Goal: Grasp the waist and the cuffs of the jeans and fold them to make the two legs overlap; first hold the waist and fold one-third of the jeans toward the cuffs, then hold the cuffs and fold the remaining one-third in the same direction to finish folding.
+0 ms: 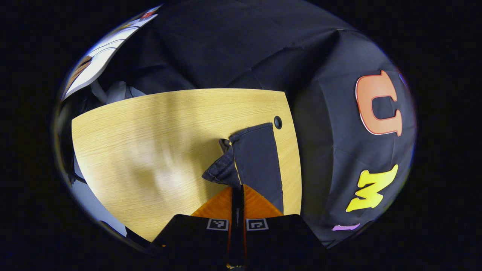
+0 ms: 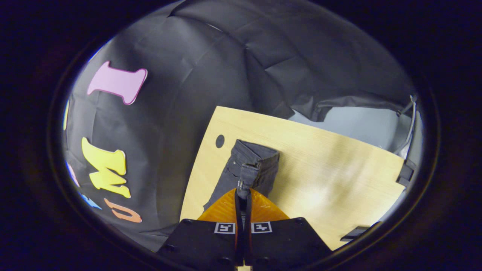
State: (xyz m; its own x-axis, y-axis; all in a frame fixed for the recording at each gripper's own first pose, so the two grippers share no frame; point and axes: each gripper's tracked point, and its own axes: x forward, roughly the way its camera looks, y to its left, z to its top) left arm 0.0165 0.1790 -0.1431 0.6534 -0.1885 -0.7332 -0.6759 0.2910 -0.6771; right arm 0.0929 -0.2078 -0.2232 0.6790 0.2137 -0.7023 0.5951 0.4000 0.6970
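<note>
Dark jeans (image 1: 260,158) lie along the right side of the wooden table (image 1: 150,131). In the left gripper view my left gripper (image 1: 237,188) is shut on a bunched edge of the jeans at the cuff end, and that fold is raised above the flat leg beyond it. In the right gripper view the waist end of the jeans (image 2: 260,156) shows seams and a pocket. There my right gripper (image 2: 241,192) is shut on a lifted strip of the waist, while the remaining denim rests flat on the table (image 2: 331,173).
A small dark round hole (image 1: 278,122) sits in the tabletop just past the cuff; the same hole (image 2: 220,141) lies beside the waist. The booth's black cloth wall hangs close behind the table's edge. A wide bare stretch of wood lies beside the jeans.
</note>
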